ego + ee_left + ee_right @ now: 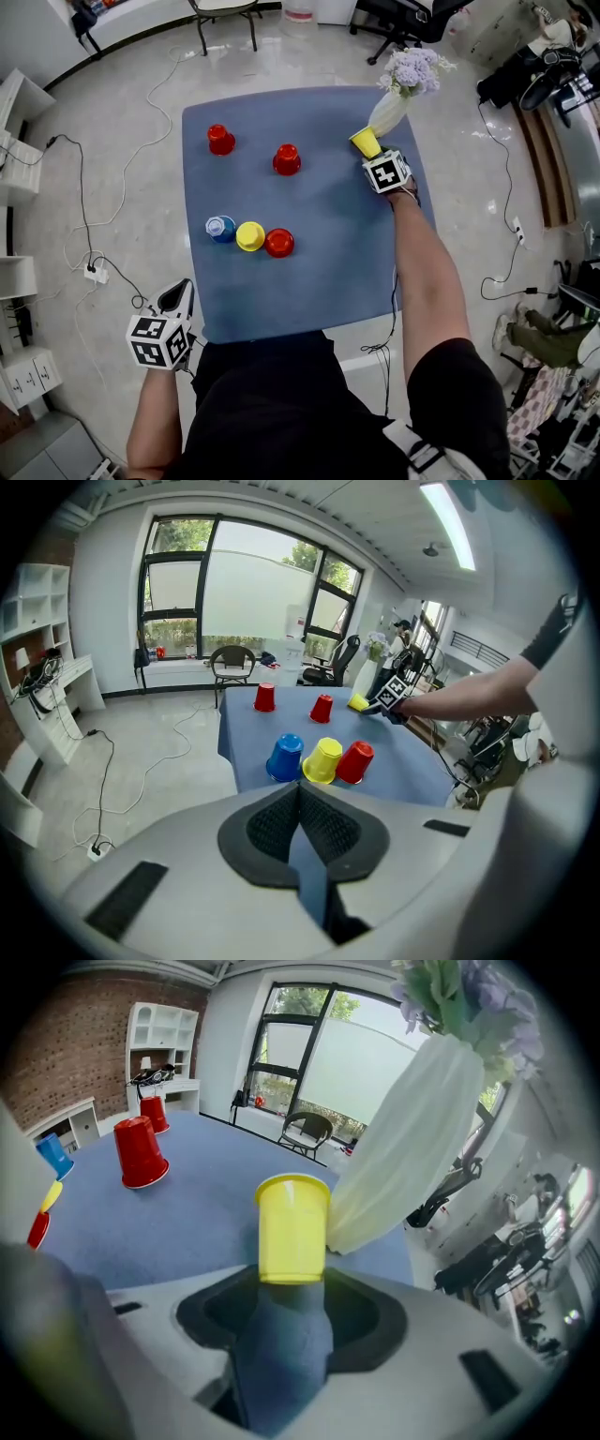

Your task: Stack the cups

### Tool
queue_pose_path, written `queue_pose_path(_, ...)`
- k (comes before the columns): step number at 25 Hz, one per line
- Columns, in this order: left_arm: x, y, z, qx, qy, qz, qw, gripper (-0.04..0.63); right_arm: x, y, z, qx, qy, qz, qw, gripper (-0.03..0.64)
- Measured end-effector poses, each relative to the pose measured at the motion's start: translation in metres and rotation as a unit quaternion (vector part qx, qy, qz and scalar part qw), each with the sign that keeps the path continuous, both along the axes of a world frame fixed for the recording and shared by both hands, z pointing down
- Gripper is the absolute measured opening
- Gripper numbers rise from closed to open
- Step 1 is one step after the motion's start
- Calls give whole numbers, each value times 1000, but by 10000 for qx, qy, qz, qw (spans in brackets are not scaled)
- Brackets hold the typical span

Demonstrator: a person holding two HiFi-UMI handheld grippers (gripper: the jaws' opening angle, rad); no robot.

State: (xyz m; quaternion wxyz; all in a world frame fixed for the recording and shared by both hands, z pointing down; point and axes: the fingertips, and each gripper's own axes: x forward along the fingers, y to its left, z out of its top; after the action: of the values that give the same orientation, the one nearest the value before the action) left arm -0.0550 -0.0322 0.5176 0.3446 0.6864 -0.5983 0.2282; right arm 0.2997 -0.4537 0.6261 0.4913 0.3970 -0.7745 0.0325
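Blue cloth tabletop [309,291] has six plastic cups [250,235] on it, none nested, so I'd say the stacking hasn't really started. Right gripper [376,159] has its jaws spread wide, with the small yellow plastic cup [366,142] right at their mouth beside the white flower vase [389,111], not squeezed. Left gripper [178,298] is clamped closed on nothing, off the near corner.

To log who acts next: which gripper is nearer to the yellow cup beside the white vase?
Right. The right gripper sits just before the yellow cup, jaws open toward it. The left gripper, shut, hangs by the table's near left corner, far from it.
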Motion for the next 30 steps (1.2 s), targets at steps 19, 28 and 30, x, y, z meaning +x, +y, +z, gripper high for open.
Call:
queue_pose_path(19,-1,-24,-6,163,161,950,9952,3,-32,123,-32,60,-1219,631,9905,210)
queue_pose_path(28,-12,-41,-22,388,267,1644,9853,3,-44,204,-52,97,-1530,1155,9814,210)
queue_pose_path(30,-17,-42,-22,401,305,1773,9829,3,-50,219,-59,126,-1583,1270,9791,210)
